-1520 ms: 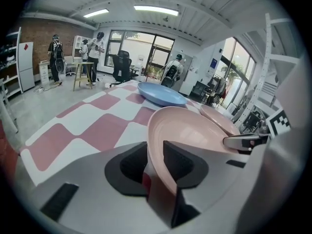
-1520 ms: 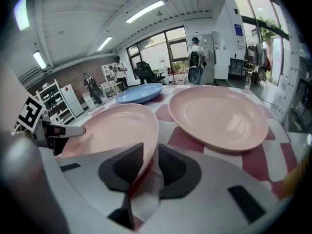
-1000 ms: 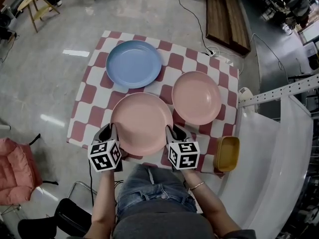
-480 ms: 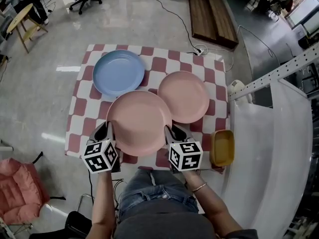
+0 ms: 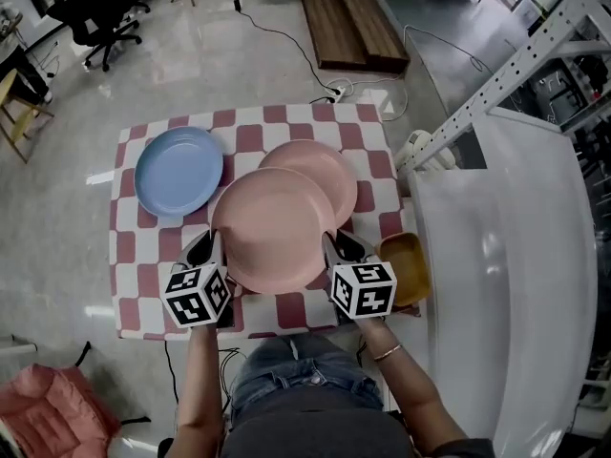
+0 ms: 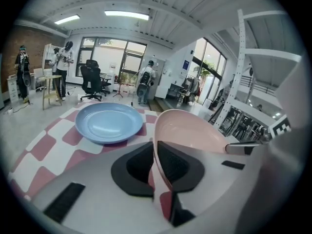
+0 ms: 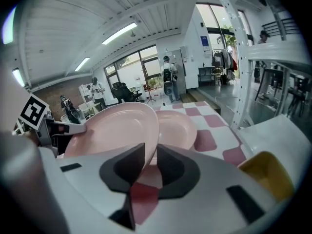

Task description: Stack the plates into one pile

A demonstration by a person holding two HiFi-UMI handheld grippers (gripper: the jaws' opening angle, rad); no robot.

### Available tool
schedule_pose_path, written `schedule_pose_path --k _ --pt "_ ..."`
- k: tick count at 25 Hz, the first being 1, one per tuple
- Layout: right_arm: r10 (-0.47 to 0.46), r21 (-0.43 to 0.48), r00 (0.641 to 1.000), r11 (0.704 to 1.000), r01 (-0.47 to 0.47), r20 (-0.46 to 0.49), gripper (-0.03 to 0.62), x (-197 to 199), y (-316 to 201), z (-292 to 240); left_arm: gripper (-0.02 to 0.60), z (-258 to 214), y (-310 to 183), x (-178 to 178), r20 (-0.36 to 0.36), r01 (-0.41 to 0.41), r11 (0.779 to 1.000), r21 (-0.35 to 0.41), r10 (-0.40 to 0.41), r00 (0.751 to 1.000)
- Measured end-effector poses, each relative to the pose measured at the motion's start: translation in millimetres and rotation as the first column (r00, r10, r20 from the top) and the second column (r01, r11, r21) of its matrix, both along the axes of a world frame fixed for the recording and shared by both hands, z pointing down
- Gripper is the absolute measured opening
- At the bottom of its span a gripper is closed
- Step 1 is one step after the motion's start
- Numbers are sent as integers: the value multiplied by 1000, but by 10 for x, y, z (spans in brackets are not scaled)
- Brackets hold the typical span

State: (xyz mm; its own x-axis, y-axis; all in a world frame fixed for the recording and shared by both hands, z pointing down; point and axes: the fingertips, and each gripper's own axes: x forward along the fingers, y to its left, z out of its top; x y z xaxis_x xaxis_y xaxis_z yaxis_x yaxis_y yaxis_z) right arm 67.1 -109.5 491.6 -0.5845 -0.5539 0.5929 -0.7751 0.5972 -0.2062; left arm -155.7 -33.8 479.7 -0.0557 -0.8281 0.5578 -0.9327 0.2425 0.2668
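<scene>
Both tongs hold one large pink plate [image 5: 274, 227]. Your left tongs [image 5: 205, 251] are clamped on its left rim. Your right tongs [image 5: 344, 248] are on its right rim, and those jaws have just been closing with the rim between them. You hold the plate clear of the checkered cloth [image 5: 129, 256], tilted, its far edge overlapping the smaller pink plate [image 5: 334, 165] that lies on the cloth. Blue plate [image 5: 179, 170] lies flat to the left, apart from both pink ones. Yellow container [image 5: 406, 265] sits just beside your right tongs, at the cloth's right edge.
</scene>
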Motion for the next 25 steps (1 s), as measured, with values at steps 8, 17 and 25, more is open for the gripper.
schedule_pose_path --k 8,17,25 --pt "140 12 990 990 -140 15 84 452 -418 -43 40 -46 -709 372 -19 -138 990 24 138 990" --pt "237 28 972 971 -237 2 83 616 -857 45 48 95 -1202 531 -52 -204 978 31 206 977" --pt "243 47 969 969 -241 -40 83 536 -1153 139 54 313 -1413 477 -29 -205 979 -3 204 978"
